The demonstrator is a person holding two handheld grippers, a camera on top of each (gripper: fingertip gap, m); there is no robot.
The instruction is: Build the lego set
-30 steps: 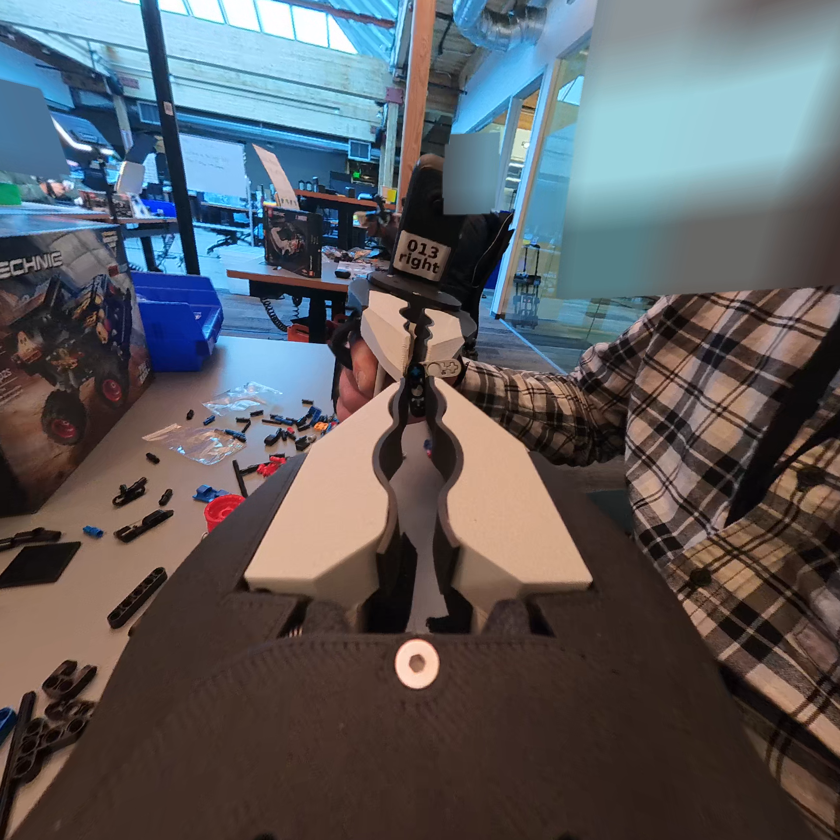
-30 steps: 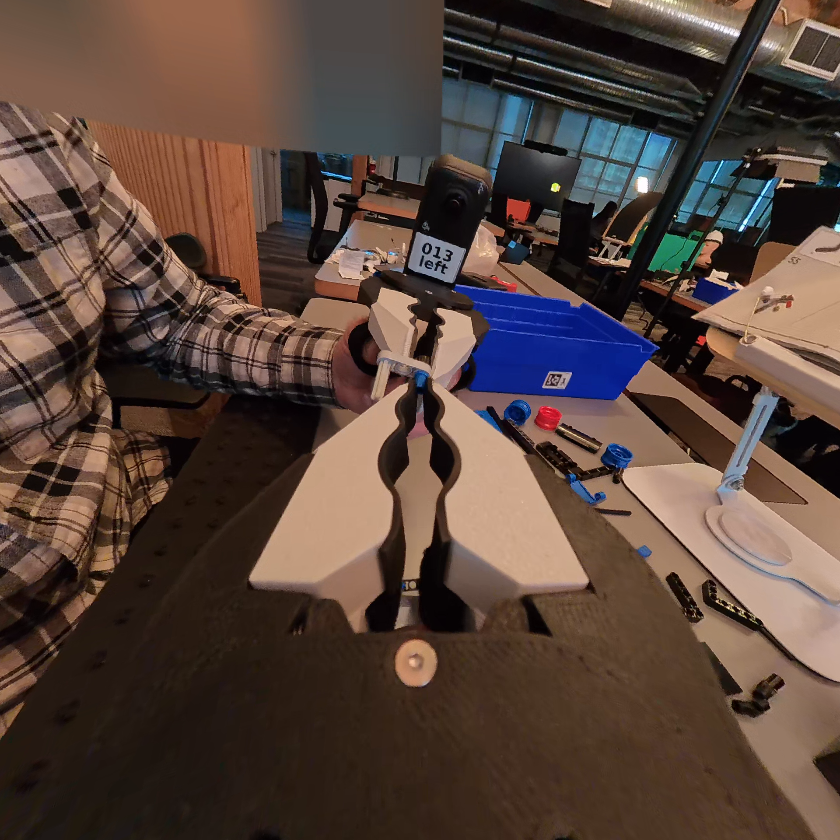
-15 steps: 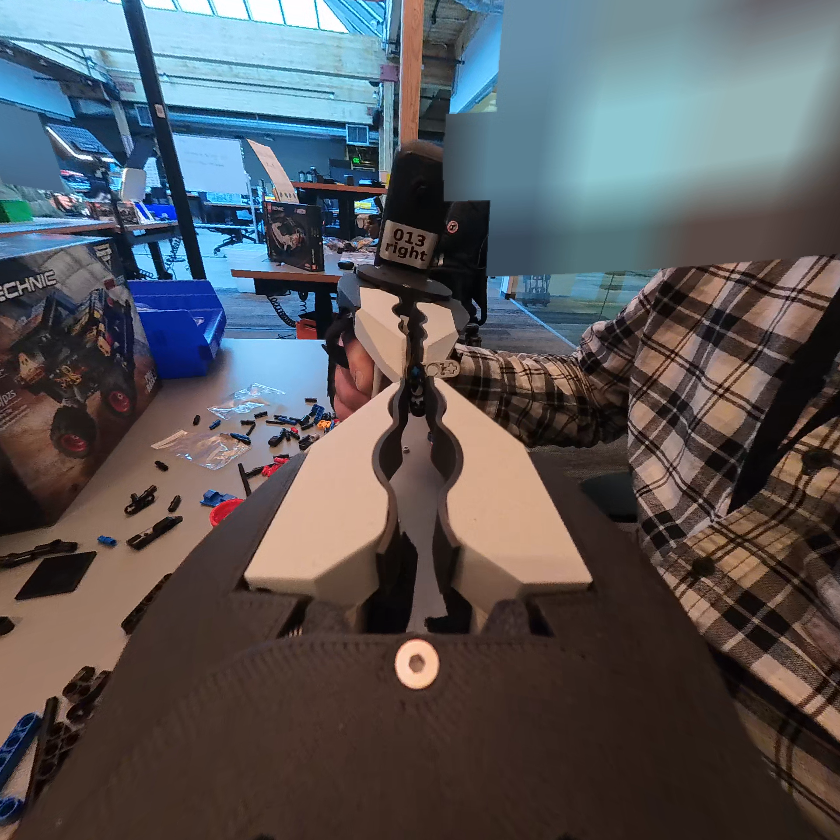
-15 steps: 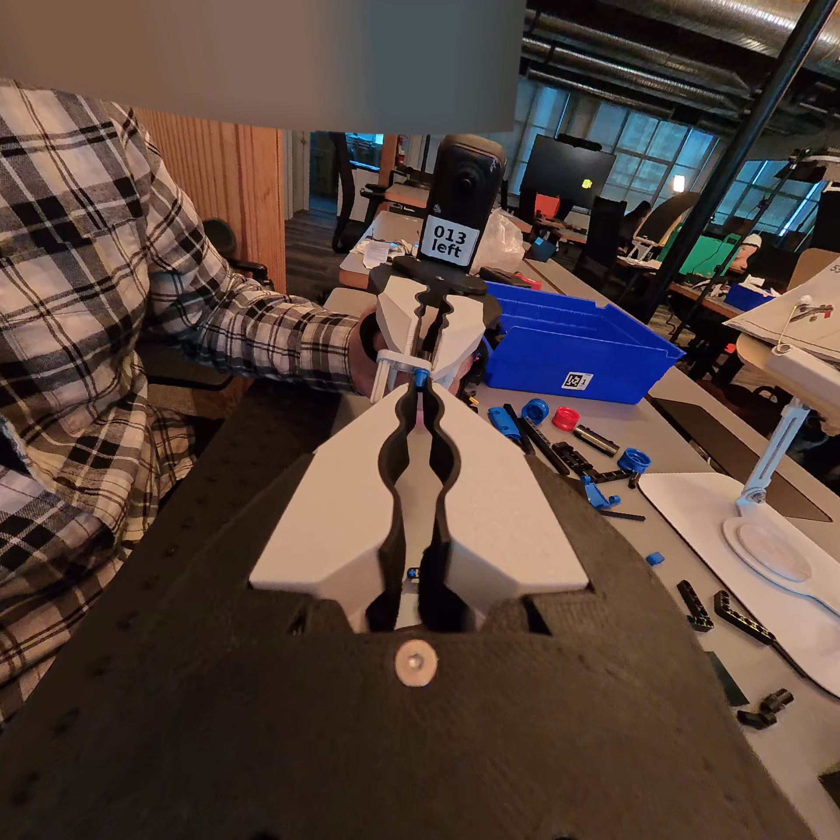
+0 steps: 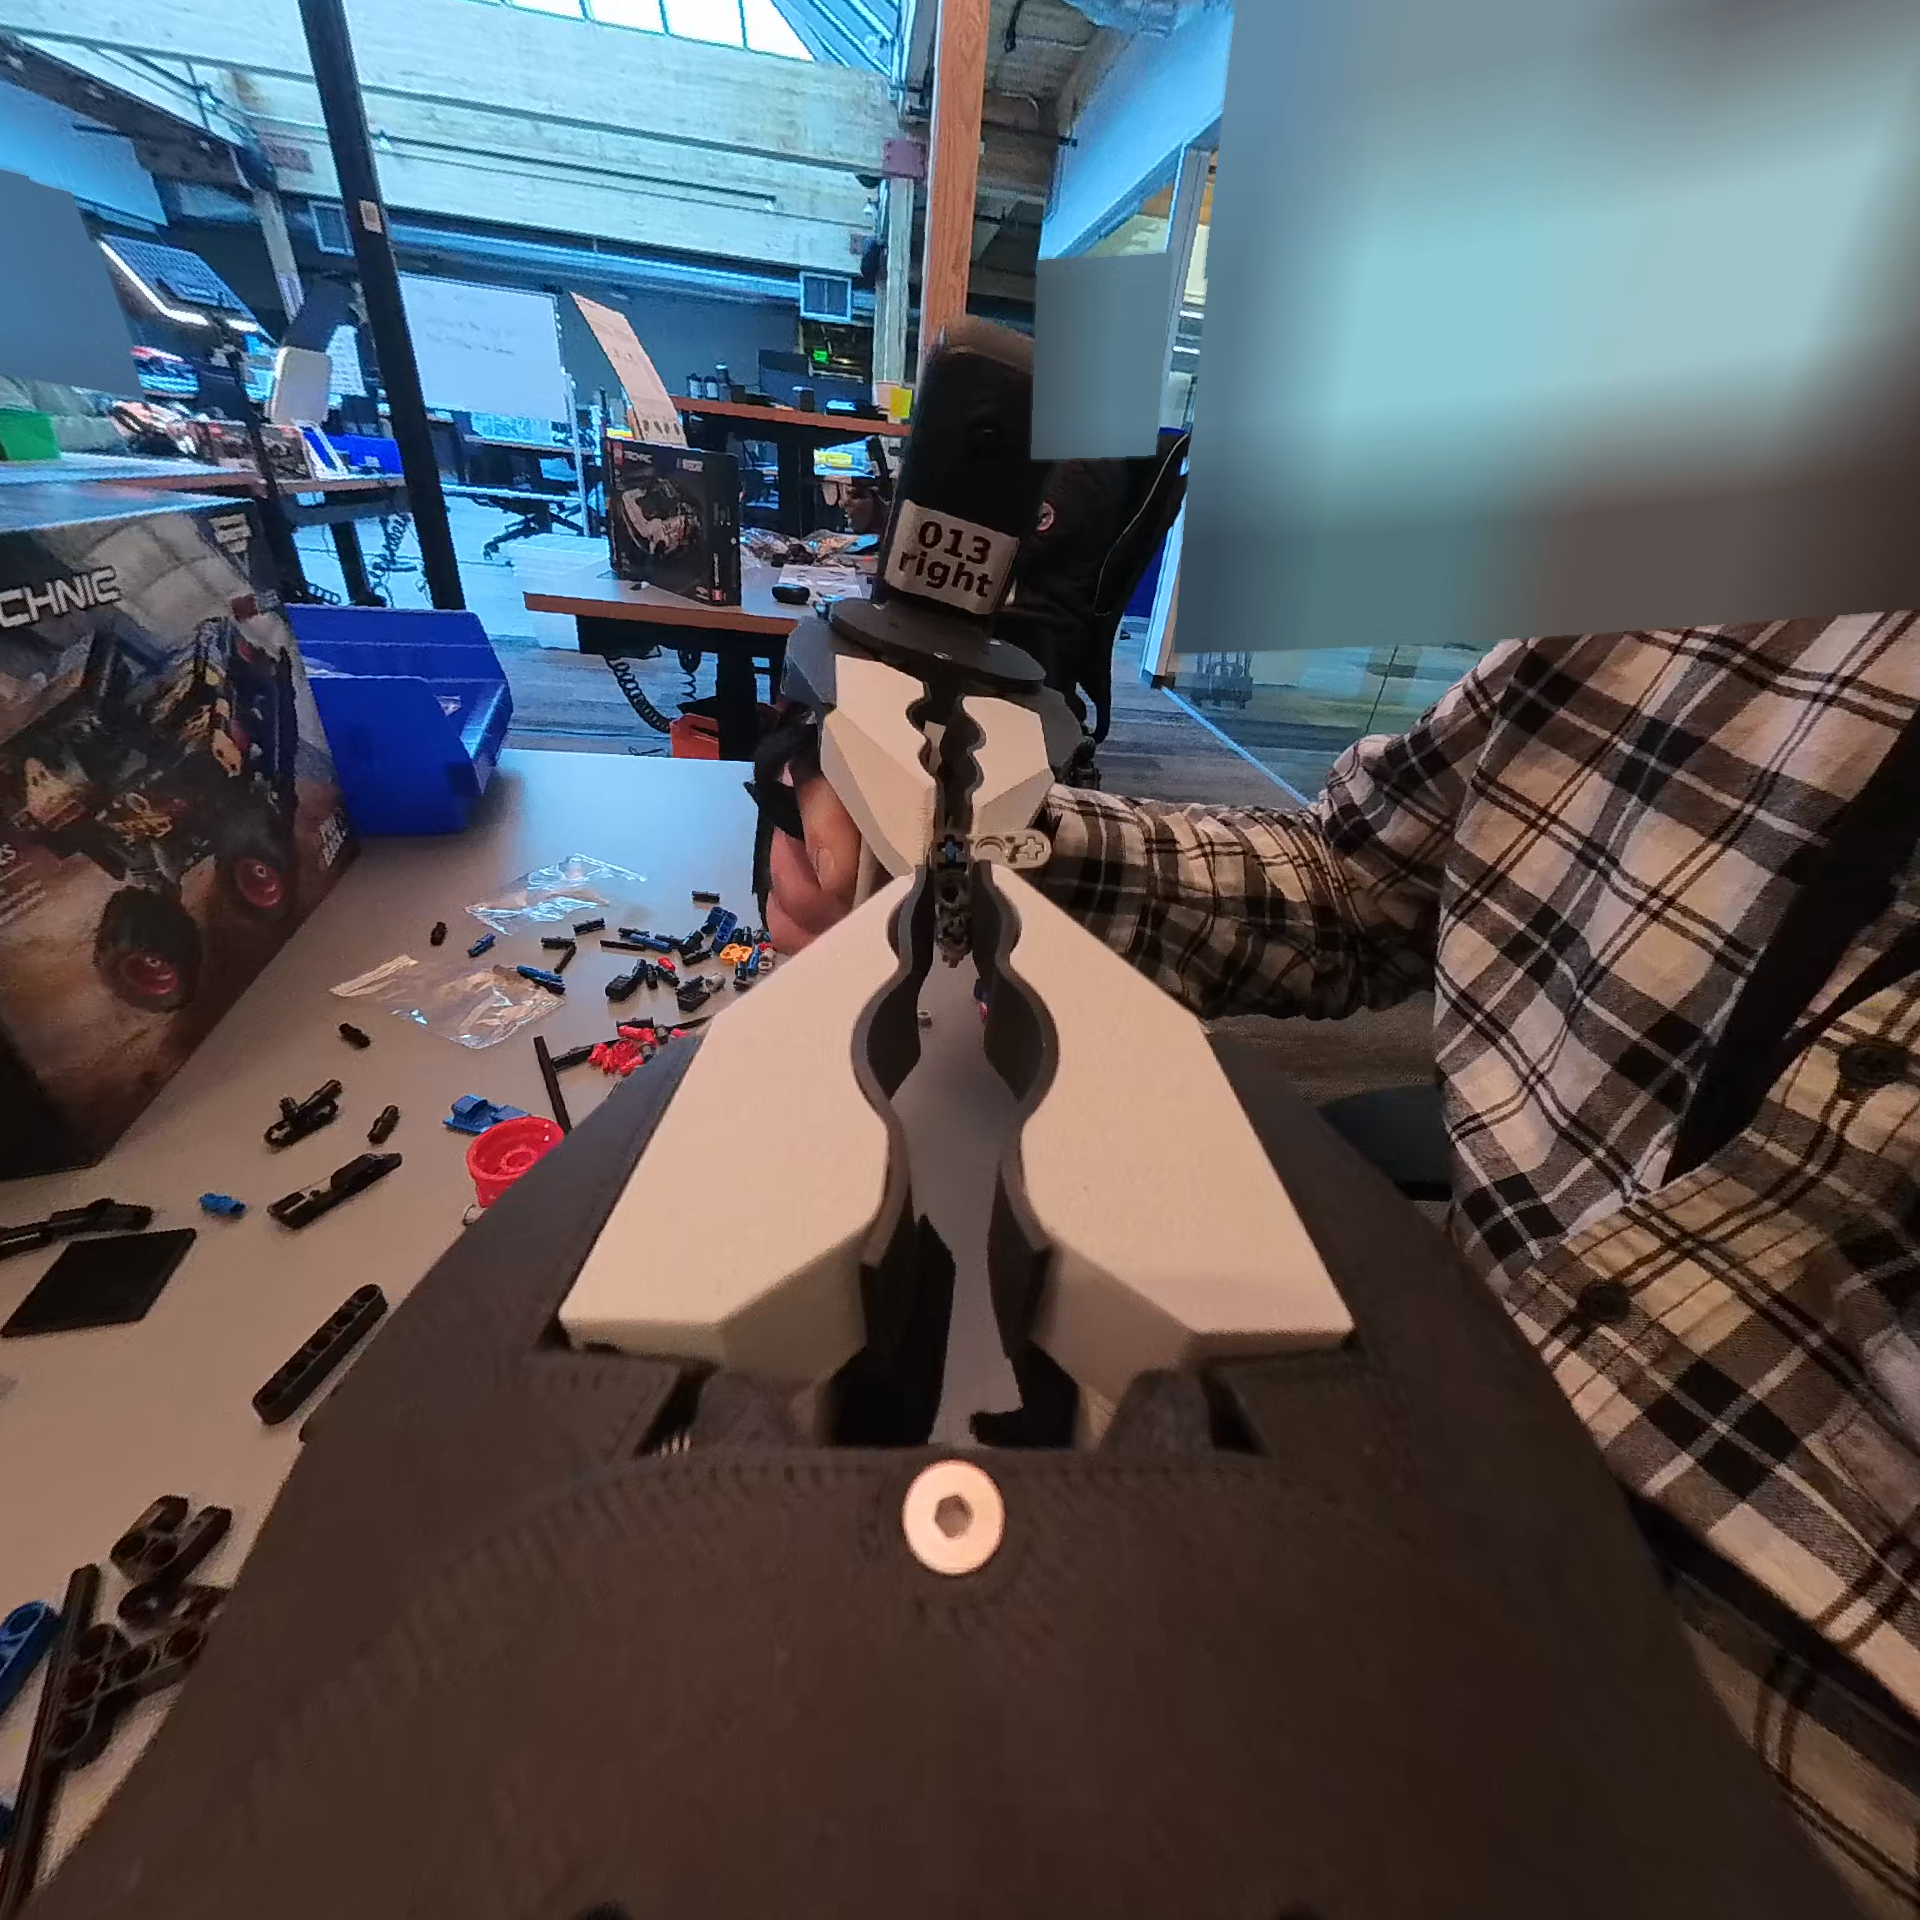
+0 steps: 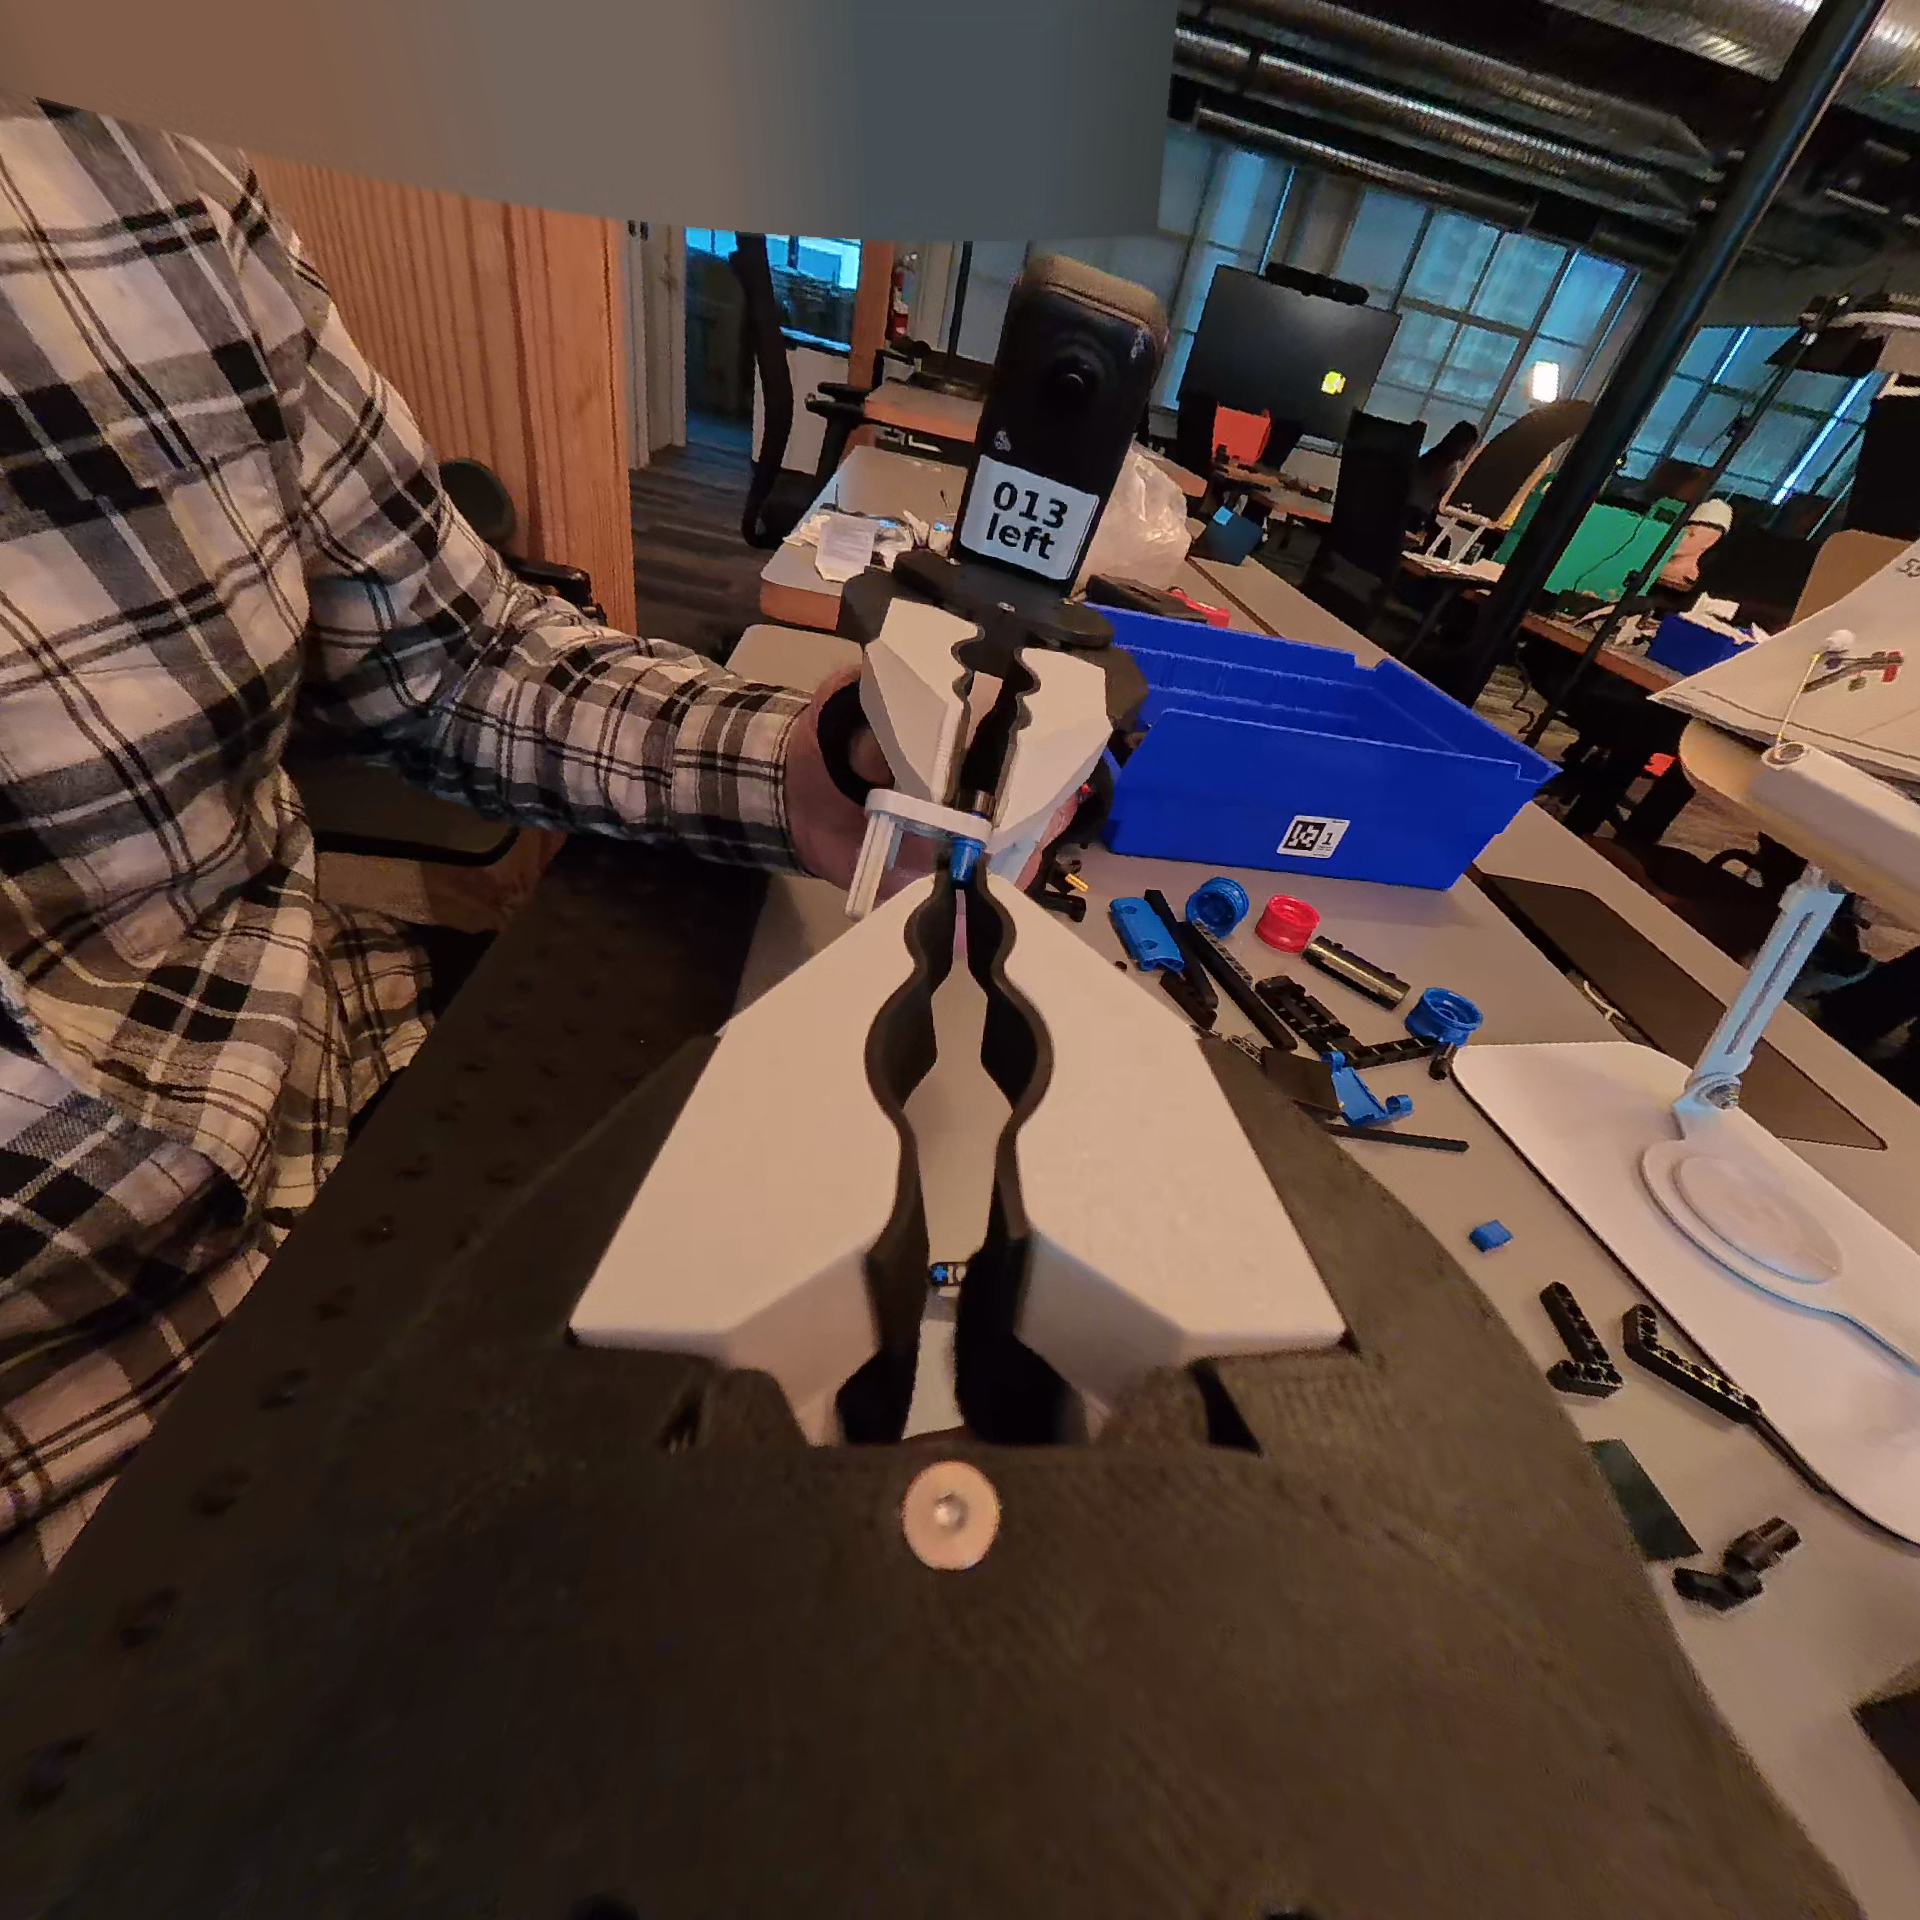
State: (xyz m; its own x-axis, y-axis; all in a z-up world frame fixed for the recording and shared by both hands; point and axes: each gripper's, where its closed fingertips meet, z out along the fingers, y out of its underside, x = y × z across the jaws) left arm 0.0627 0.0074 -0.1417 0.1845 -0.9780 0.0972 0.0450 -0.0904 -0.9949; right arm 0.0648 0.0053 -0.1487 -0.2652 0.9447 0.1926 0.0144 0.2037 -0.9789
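Observation:
My two grippers meet tip to tip above the grey table [image 5: 208,1382]. My left gripper [image 5: 951,896] is shut on a small dark lego piece [image 5: 951,920]. That piece joins a white lego beam [image 5: 1013,849] and a blue pin [image 5: 948,852]. In the right wrist view the white beam [image 6: 909,810] sticks out beside the left gripper's fingertips. The blue pin [image 6: 964,857] points into my right gripper [image 6: 961,885], whose jaws are closed on the pin's end. A hand holds each gripper.
A lego set box [image 5: 135,831] stands at the left, next to a blue bin [image 5: 405,717]. Loose parts [image 5: 644,956] and a red hub [image 5: 509,1153] lie on the table. The right wrist view shows another blue bin [image 6: 1299,769], wheels and beams [image 6: 1288,997], and a white booklet stand [image 6: 1745,1091]. My left and right fingertips are right by each other.
Both grippers have stayed tip to tip with the small assembly between them. The pair has shifted slightly. The grips have not changed.

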